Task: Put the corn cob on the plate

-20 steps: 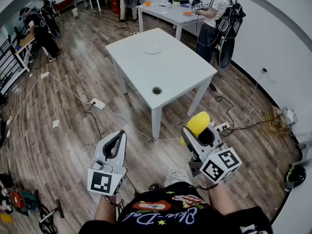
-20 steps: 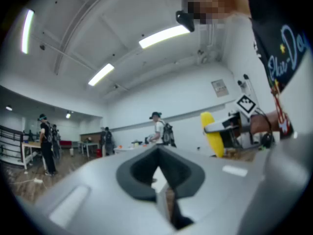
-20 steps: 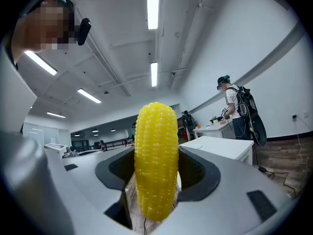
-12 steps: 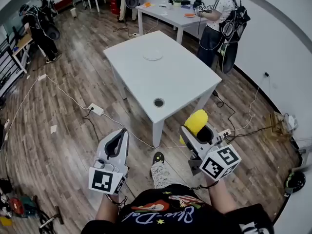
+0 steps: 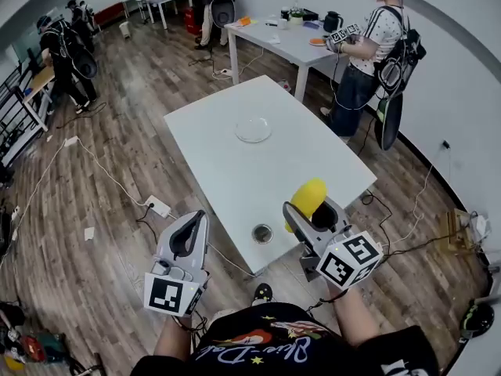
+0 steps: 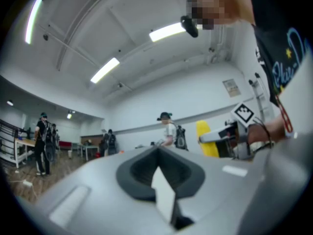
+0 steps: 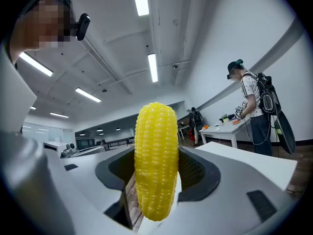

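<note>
My right gripper (image 5: 307, 216) is clamped on the corn cob (image 7: 155, 160), which stands upright between its jaws with its top poking above them. My left gripper (image 5: 193, 224) has its jaws together, with nothing in them. The plate (image 5: 253, 129) lies on the white table (image 5: 313, 159), well ahead of both grippers and a little left of the right one.

Yellow corn cob (image 5: 307, 197) stands upright, clamped in the right gripper (image 5: 310, 209); the clear plate (image 5: 254, 129) lies on the white table (image 5: 235, 171).
</note>
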